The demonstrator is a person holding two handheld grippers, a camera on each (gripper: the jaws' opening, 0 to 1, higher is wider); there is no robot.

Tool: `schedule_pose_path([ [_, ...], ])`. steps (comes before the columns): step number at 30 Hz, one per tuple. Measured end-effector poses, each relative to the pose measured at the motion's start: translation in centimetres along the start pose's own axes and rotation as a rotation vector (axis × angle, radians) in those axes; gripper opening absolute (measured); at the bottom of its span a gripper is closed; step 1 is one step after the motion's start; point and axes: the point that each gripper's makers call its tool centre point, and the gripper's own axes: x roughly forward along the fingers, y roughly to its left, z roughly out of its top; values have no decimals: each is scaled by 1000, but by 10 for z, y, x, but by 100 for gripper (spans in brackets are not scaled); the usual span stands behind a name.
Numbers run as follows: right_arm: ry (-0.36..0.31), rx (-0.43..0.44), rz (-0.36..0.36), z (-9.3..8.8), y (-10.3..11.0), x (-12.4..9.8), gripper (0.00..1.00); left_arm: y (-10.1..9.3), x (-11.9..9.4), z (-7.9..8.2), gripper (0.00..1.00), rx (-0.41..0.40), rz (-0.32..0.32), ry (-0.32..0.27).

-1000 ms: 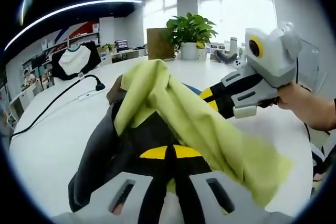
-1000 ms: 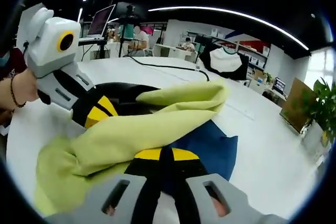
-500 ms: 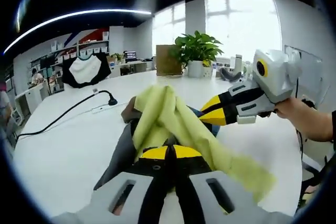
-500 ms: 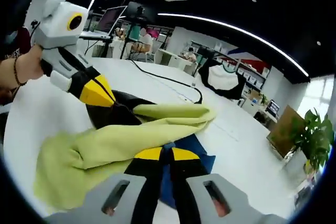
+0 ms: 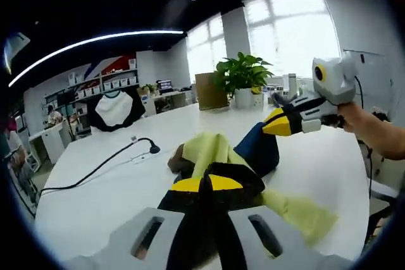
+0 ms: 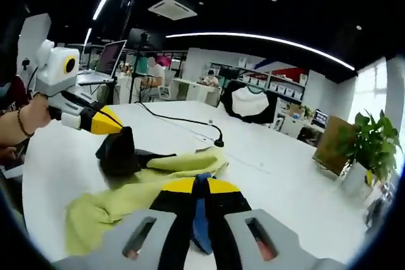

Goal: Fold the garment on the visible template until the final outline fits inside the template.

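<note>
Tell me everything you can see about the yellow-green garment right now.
The garment is soft, matte yellow-green cloth, bunched and creased rather than flat. It is held up off the white table, stretched between the left gripper and the right gripper, both shut on it. A loose end trails on the table. Dark cloth and blue cloth hang with it.

1. Left gripper view: daylight pours through the windows behind the potted plant and blows them out to near white.
2. Curved ceiling light strips glow against a dark ceiling in both views.
3. The white table is evenly bright, with only soft shadows under the yellow-green garment.
4. Fisheye bending is strong toward the edges; straight lines bow.
5. Distant desks look soft and small.
</note>
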Motion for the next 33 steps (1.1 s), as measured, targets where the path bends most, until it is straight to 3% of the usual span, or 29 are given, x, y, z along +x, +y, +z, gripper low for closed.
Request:
schedule_pose_path([
  [3, -1, 2, -10, 3, -5, -4, 2, 1, -6, 2, 1, 4, -13, 39],
  [5, -7, -83, -75, 8, -18, -8, 2, 5, -9, 7, 1, 22, 4, 32],
  [9, -22, -56, -66, 13, -18, -13, 1, 15, -15, 14, 1, 46, 30, 31],
  [15, -17, -84, -100, 17, -30, -23, 2, 36, -18, 19, 1, 58, 98, 32],
  [24, 28, -51, -187, -4, -66, -38, 2, 76, -37, 24, 1, 31, 173, 15],
  [33, 46, -51, -242, -17, -88, -50, 2, 127, -57, 10, 1, 49, 284, 56],
])
